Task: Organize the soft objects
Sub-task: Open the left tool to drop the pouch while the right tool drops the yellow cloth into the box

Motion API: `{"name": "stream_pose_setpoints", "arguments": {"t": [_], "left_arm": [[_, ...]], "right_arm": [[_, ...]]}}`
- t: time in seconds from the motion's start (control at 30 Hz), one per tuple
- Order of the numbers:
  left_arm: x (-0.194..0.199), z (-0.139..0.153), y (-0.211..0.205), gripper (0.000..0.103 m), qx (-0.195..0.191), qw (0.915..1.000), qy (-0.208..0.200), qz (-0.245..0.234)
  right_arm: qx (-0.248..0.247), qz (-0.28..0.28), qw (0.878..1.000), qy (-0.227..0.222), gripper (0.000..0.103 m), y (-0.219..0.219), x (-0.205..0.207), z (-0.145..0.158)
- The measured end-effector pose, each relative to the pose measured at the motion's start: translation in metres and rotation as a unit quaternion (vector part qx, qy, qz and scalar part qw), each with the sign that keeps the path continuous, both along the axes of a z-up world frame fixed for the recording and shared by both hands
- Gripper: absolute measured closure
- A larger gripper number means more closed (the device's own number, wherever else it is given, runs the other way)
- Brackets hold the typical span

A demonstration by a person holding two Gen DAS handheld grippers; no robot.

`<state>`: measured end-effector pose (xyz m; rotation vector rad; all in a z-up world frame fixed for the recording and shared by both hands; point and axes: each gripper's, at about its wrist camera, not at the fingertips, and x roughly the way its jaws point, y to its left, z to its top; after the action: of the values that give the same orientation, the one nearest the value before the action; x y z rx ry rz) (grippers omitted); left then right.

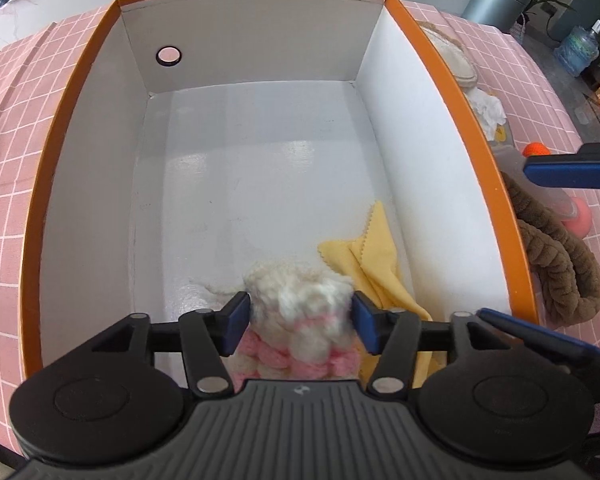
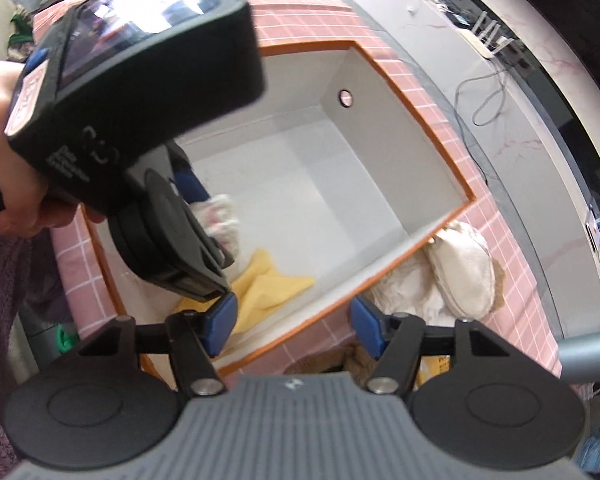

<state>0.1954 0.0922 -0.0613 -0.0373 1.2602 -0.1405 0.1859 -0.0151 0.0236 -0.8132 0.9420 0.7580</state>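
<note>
Orange-rimmed box [image 1: 452, 80] with white inside, standing on the pink-tiled counter [image 1: 16, 152]. Down in its near end, a fluffy white-and-pink sock [image 1: 300, 300], lying between the blue pads of the left gripper [image 1: 300, 322]. Pads just at the sock's sides, jaws spread; firm pressing not evident, so read as released rather than clamped. Beside the sock, toward the right wall of the box, a crumpled yellow cloth [image 1: 376, 264], partly under the gripper's right finger. Rest of the box floor bare white.

Outside the right wall, on the counter: a brown braided plush band [image 1: 556, 268], a cream slipper [image 2: 464, 272], some white crumpled fabric [image 1: 490, 110], and an orange ball [image 1: 538, 149].

Right gripper [image 2: 294, 332] hanging above the box's near corner, jaws wide apart, nothing between them. From its view, a hand [image 2: 16, 184] gripping the left device's handle, sock and yellow cloth visible below inside the box.
</note>
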Motion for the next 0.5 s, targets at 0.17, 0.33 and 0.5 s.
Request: {"name": "stream_pose_setpoints", "arguments": {"t": [0.17, 0.33, 0.5], "left_arm": [[-0.004, 0.006, 0.002, 0.018, -0.005, 0.9999, -0.01, 0.012], [-0.012, 0.03, 0.0, 0.017, -0.017, 0.9985, -0.05, 0.01], [-0.024, 0.063, -0.008, 0.018, -0.047, 0.9924, -0.114, 0.001]], "right_arm": [[0.011, -0.01, 1.0, -0.005, 0.039, -0.012, -0.005, 0.003], [0.047, -0.032, 0.998, -0.012, 0.039, -0.029, -0.008, 0.009], [0.084, -0.073, 0.993, -0.031, 0.039, -0.057, -0.012, 0.018]]}}
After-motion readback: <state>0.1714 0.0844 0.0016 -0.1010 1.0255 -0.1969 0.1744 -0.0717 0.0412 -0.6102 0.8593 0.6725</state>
